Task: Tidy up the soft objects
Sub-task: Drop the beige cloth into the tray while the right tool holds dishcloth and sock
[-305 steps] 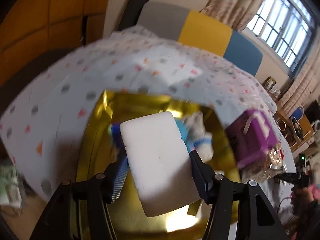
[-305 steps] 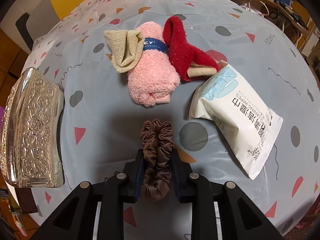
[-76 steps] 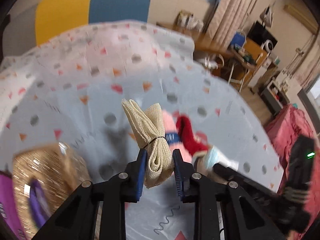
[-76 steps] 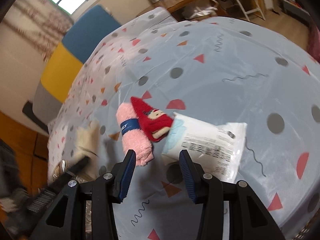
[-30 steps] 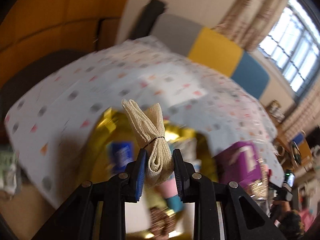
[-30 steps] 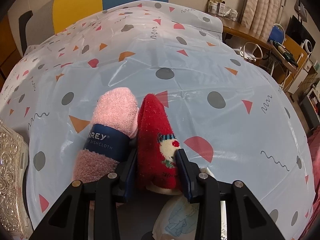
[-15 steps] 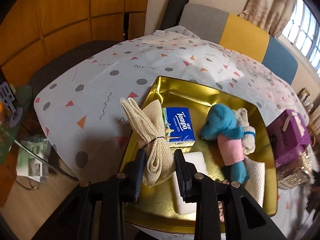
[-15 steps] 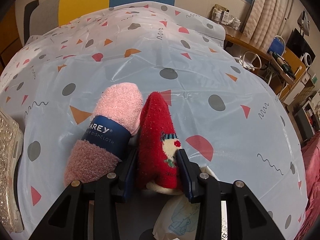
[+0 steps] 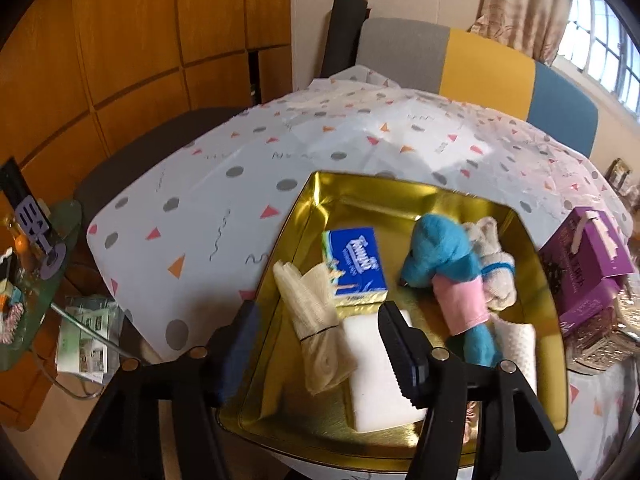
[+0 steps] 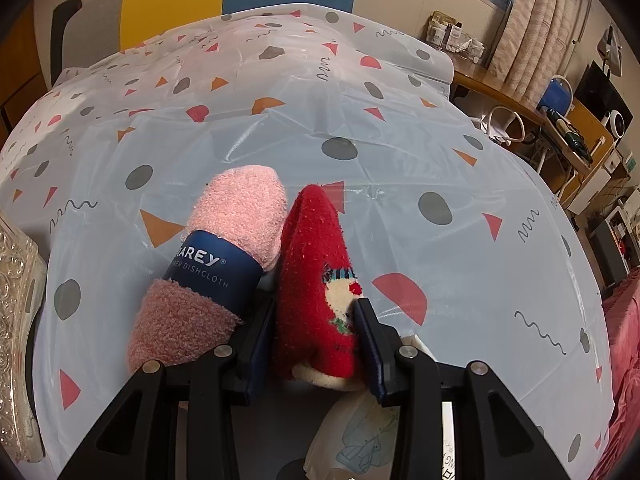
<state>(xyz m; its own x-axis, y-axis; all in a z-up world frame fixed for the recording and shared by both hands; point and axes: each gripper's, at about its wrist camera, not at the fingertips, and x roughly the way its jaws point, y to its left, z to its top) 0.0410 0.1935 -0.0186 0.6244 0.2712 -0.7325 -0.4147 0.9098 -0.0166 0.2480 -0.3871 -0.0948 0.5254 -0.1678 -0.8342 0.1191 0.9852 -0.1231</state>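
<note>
In the left wrist view my left gripper point(image 9: 318, 314) hangs over the near left part of the gold tray point(image 9: 308, 196). Its jaws are opening. The tied beige cloth bundle point(image 9: 316, 320) lies loose between them, apart from both pads, on the tray floor and partly on a white sponge point(image 9: 380, 380). In the right wrist view my right gripper point(image 10: 316, 320) is shut on the red Christmas sock point(image 10: 316, 256), which rests on the spotted tablecloth. A rolled pink dishcloth point(image 10: 224, 256) with a blue band lies against the sock's left side.
The tray also holds a blue tissue pack point(image 9: 356, 266), a blue plush toy point(image 9: 444, 260) and a white folded cloth point(image 9: 516, 344). A purple box point(image 9: 588, 256) stands right of the tray. A wipes pack point(image 10: 368, 440) lies under the right gripper, a silver embossed box point(image 10: 16, 320) at far left.
The left jaws have spread and let go of the beige bundle, which now lies in the tray. The left gripper came closer to the tray. The right gripper has kept its hold.
</note>
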